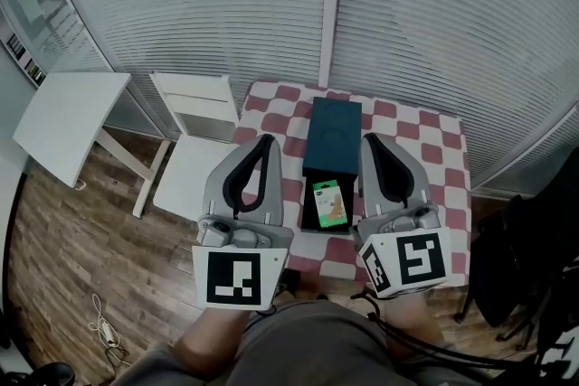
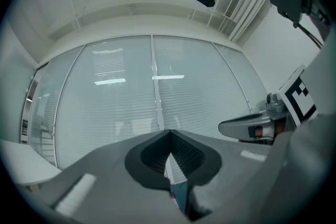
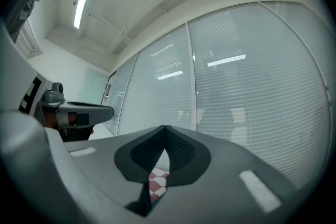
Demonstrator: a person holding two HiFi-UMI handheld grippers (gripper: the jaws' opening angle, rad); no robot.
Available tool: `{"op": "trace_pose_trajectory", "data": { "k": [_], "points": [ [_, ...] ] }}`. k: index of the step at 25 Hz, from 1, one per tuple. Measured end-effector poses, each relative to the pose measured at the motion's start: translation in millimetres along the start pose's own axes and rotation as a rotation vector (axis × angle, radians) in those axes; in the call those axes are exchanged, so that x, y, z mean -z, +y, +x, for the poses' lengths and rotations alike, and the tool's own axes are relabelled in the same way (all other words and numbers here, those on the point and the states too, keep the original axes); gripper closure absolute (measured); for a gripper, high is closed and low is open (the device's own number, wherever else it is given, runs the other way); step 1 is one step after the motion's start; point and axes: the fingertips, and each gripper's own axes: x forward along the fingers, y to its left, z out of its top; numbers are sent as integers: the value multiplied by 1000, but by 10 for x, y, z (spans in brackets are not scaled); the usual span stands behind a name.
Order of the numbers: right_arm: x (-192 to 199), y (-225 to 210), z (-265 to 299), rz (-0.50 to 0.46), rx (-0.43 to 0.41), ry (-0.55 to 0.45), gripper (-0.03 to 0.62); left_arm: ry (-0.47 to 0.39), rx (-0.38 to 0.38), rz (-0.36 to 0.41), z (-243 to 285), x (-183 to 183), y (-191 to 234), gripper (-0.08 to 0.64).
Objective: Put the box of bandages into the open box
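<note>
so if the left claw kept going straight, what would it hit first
Probably the blinds: the left claw is aimed at them in its own view, with nothing showing in between, though depth is hard to judge.

Grey L tool (image 1: 266, 140) & R tool (image 1: 370, 140), black-lined, b/w marker cubes (image 1: 237, 277).

On the checkered worktop (image 1: 432, 156) lies a dark open box (image 1: 332, 138). The box of bandages (image 1: 328, 202) seems to lie inside its near, open half. The left tool (image 1: 268, 140) and the right tool (image 1: 369, 140) hang one at each side of it.
</note>
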Motion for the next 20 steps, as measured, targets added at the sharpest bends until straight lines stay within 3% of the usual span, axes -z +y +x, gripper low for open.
{"op": "trace_pose_trajectory", "data": {
  "k": [20],
  "points": [
    [-18, 10, 89, 7, -11, -4, 566, 3, 2, 7, 71, -38, 44, 560]
  ]
}}
